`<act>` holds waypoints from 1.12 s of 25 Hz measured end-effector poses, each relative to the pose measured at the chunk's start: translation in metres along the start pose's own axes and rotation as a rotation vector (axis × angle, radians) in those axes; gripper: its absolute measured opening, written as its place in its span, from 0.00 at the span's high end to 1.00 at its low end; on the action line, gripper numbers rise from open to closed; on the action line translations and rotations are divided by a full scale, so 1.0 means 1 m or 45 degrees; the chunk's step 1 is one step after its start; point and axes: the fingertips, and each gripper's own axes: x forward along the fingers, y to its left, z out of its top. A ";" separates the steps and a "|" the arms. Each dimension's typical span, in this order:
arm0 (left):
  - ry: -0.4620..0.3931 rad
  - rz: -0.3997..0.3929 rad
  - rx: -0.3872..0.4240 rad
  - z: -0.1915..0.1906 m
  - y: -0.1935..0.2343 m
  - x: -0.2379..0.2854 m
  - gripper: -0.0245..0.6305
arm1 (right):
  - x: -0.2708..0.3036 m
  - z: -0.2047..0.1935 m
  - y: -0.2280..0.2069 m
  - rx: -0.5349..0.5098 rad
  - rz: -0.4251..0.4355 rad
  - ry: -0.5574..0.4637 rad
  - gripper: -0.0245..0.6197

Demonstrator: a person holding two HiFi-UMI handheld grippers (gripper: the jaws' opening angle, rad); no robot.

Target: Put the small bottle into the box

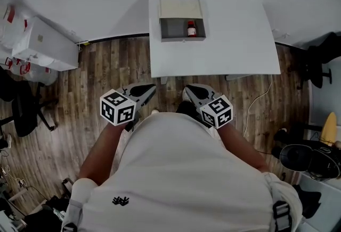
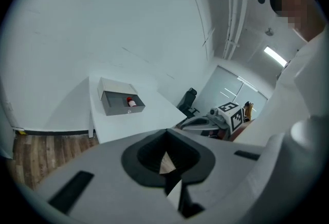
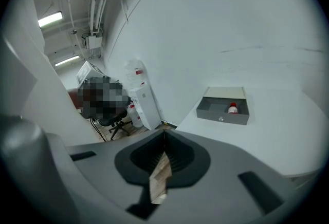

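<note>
Head view: small bottle (image 1: 191, 29) stands inside box (image 1: 183, 38) on table (image 1: 234, 39). Both tools are held at the waist, likely because the job is done.
Left gripper view: left gripper (image 2: 165, 159) pressed together, empty.
Right gripper view: right gripper (image 3: 163, 159) likewise closed, empty.

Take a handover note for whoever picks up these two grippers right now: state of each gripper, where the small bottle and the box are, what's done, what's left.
Left gripper: shut, empty, held close to the body, short of the white table.
Right gripper: shut, empty, held alongside the left one.
Small bottle: inside the open grey box, at its right end.
Box: on the table, towards its far edge.
Done: the bottle is in the box.
Left: nothing for the placement; the box stands open.
</note>
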 end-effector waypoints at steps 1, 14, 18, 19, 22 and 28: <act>-0.006 0.007 0.004 -0.002 0.000 -0.004 0.95 | -0.001 -0.002 0.004 0.002 -0.001 -0.001 0.95; -0.039 0.027 0.038 -0.018 -0.005 -0.025 0.95 | -0.008 -0.011 0.026 -0.021 -0.033 0.009 0.95; -0.040 0.031 0.051 -0.020 -0.005 -0.028 0.95 | -0.006 -0.014 0.032 -0.040 -0.019 0.034 0.95; -0.044 0.032 0.049 -0.021 -0.005 -0.029 0.95 | -0.005 -0.014 0.034 -0.047 -0.015 0.037 0.95; -0.058 0.039 0.045 -0.022 -0.006 -0.033 0.95 | -0.003 -0.011 0.037 -0.065 -0.004 0.036 0.95; -0.068 0.051 0.048 -0.024 -0.004 -0.038 0.95 | -0.002 -0.008 0.041 -0.083 0.000 0.032 0.95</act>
